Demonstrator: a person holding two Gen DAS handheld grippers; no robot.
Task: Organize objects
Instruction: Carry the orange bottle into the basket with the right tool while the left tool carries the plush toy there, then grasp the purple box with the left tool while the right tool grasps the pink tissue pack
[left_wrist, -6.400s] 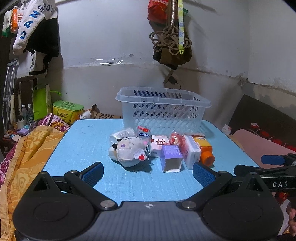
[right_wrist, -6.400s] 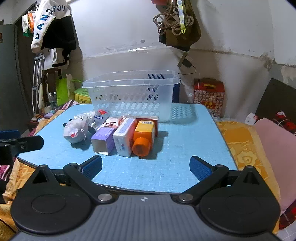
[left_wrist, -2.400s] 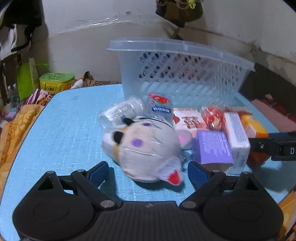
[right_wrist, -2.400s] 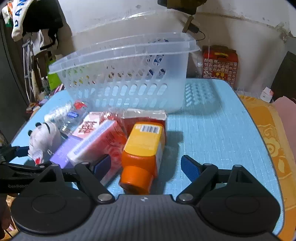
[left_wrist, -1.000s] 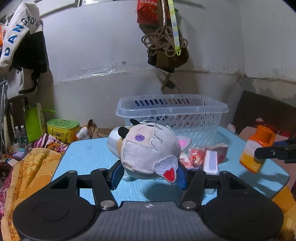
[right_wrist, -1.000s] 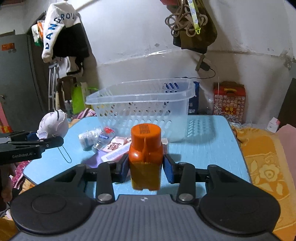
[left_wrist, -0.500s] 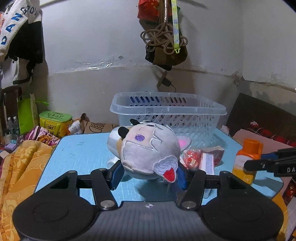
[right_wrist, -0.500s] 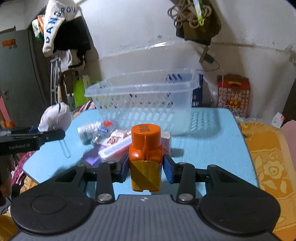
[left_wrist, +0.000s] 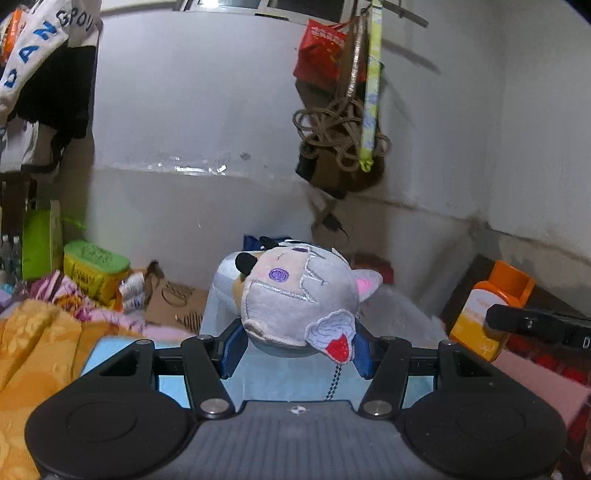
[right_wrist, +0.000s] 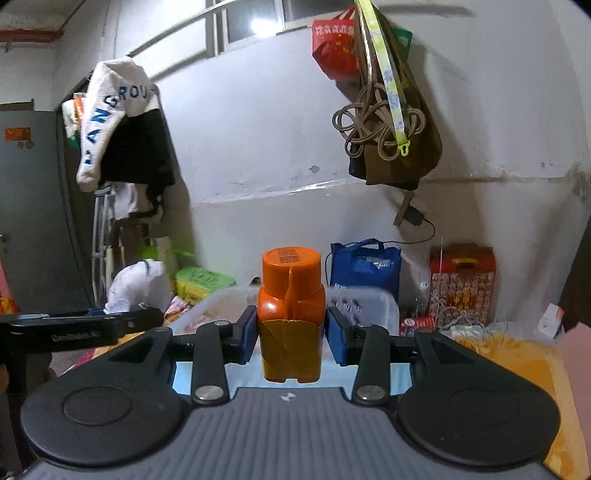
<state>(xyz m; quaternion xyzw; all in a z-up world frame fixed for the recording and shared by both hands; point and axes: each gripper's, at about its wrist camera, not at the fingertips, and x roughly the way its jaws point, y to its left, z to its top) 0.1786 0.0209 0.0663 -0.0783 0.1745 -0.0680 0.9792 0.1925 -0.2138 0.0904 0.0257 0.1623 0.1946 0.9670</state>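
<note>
Left gripper (left_wrist: 295, 349) — clamped on a grey plush toy (left_wrist: 295, 299), held up off the table. Right gripper (right_wrist: 290, 338) — clamped on an orange bottle (right_wrist: 290, 314), cap forward, above the white basket (right_wrist: 364, 301).

1. Left wrist view: the camera sits just behind the left gripper (left_wrist: 295, 349) and looks forward along its fingers, slightly downward, toward the white wall (left_wrist: 207, 110). The plush (left_wrist: 295, 299) held between the pads fills the centre at close range.
2. Right wrist view: the same mounting behind the right gripper (right_wrist: 291, 338), also facing the wall. The bottle (right_wrist: 290, 314) sits close in the centre.
3. Shared: both views show the hanging rope bundle (left_wrist: 340, 136) and the green box (left_wrist: 94, 271).
4. Cross-view: the left view catches the bottle at its right edge. The right view catches the plush at its left.
</note>
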